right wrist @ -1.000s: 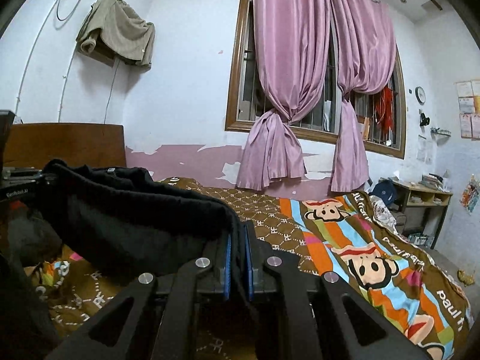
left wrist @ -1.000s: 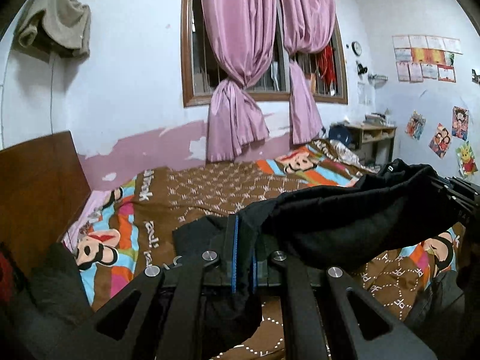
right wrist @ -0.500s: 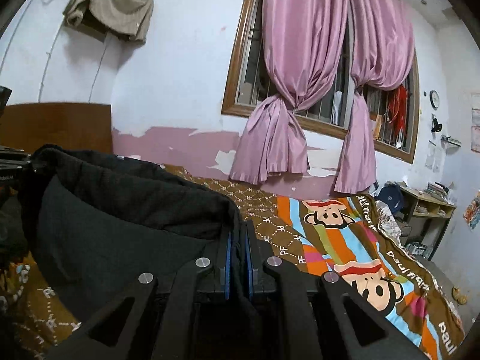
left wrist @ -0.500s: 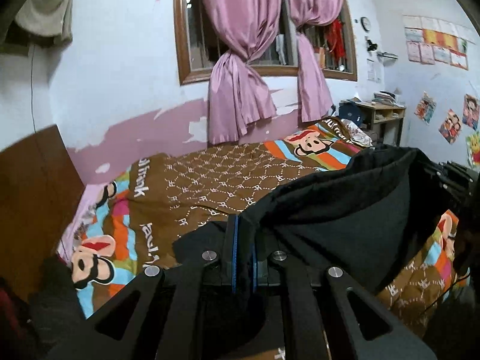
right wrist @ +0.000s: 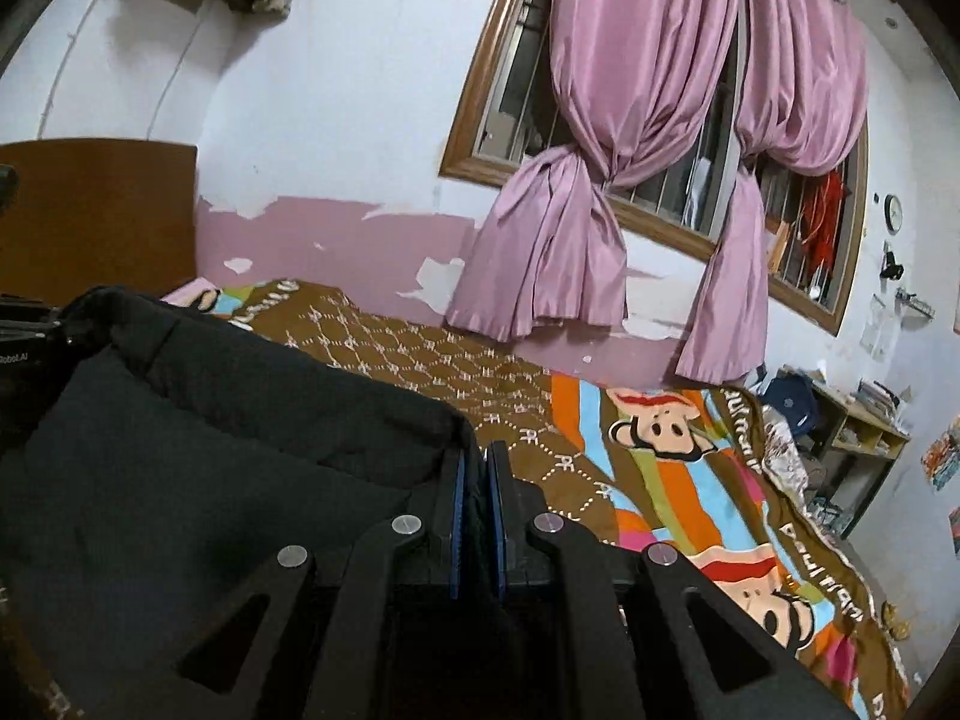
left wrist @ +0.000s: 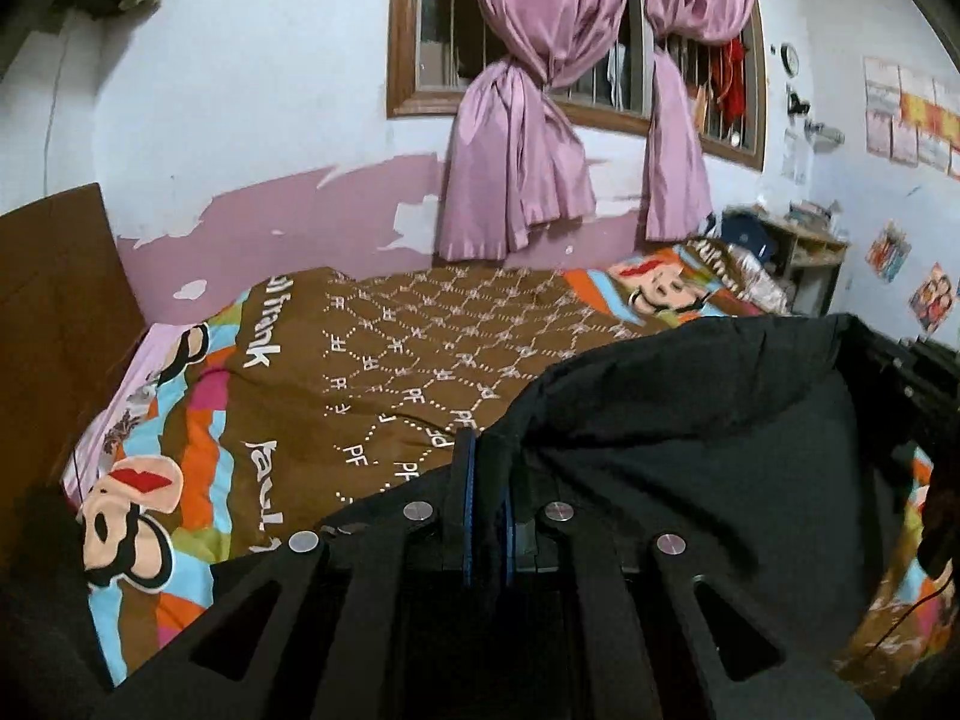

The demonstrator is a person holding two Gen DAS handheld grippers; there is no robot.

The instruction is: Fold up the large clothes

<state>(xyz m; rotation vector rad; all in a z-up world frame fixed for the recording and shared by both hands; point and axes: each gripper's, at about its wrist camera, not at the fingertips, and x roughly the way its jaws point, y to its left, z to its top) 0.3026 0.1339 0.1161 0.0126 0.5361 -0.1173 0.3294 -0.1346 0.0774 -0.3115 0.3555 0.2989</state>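
A large black garment (left wrist: 690, 432) hangs stretched between my two grippers above the bed. My left gripper (left wrist: 485, 468) is shut on one end of its upper edge. The cloth runs off to the right, where the other gripper (left wrist: 918, 372) shows at the frame's edge. In the right wrist view my right gripper (right wrist: 474, 474) is shut on the other end of the black garment (right wrist: 198, 438), which spreads to the left toward the left gripper's body (right wrist: 18, 336). The lower part of the garment is hidden below both views.
The bed carries a brown and multicoloured cartoon-monkey bedspread (left wrist: 420, 348). A wooden headboard (left wrist: 54, 312) stands at the left. Pink curtains (left wrist: 528, 120) hang at a barred window behind the bed. A small shelf (left wrist: 798, 252) stands at the far right wall.
Both grippers have risen and tilted, carrying the black garment with them, so more of the bedspread shows beyond it. Both stay shut on the cloth.
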